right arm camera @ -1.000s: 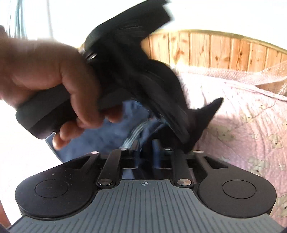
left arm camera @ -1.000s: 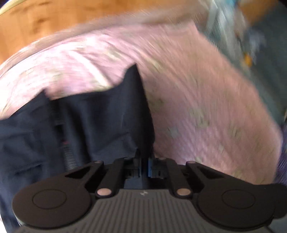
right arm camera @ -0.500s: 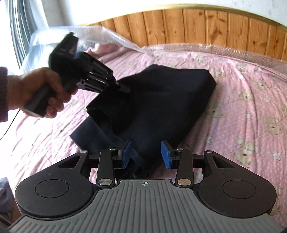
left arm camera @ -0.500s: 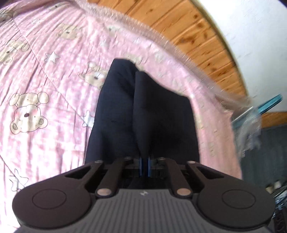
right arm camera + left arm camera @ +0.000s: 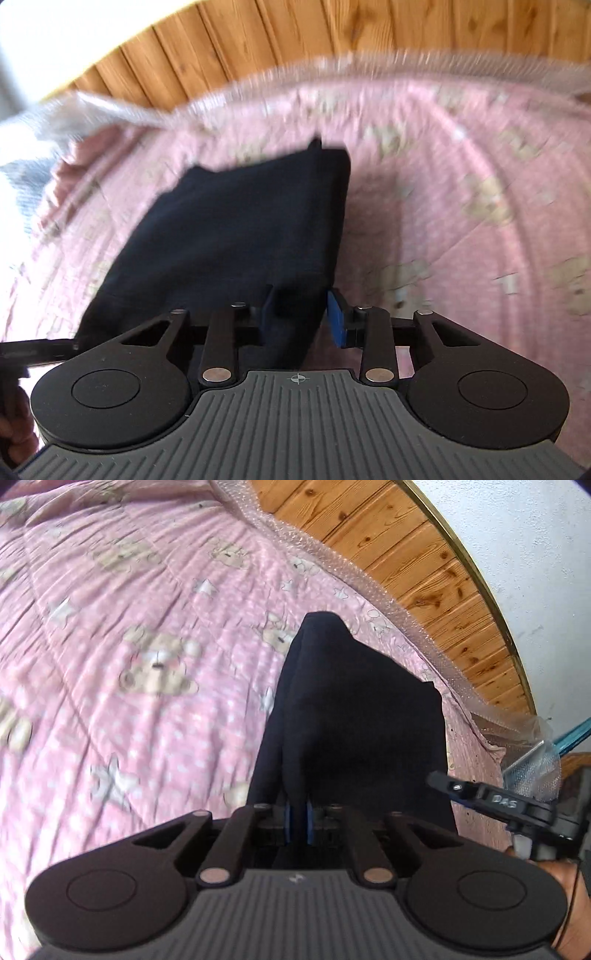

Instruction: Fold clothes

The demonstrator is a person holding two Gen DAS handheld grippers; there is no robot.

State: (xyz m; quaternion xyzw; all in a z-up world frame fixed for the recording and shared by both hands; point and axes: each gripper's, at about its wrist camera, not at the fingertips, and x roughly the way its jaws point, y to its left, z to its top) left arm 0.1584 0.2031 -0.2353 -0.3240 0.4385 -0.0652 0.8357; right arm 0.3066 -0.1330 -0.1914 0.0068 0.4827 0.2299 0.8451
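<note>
While pinching a fold of the dark garment between the blue pads of the left claw, pressed together on the cloth, keep that edge taut and level. Right claw spread wide, straddling the near hem without gripping; close on the hem square to the edge, judged best. Beyond, garment lying doubled on the pink bear-print bedspread of the bed, wooden headboard farthest off
</note>
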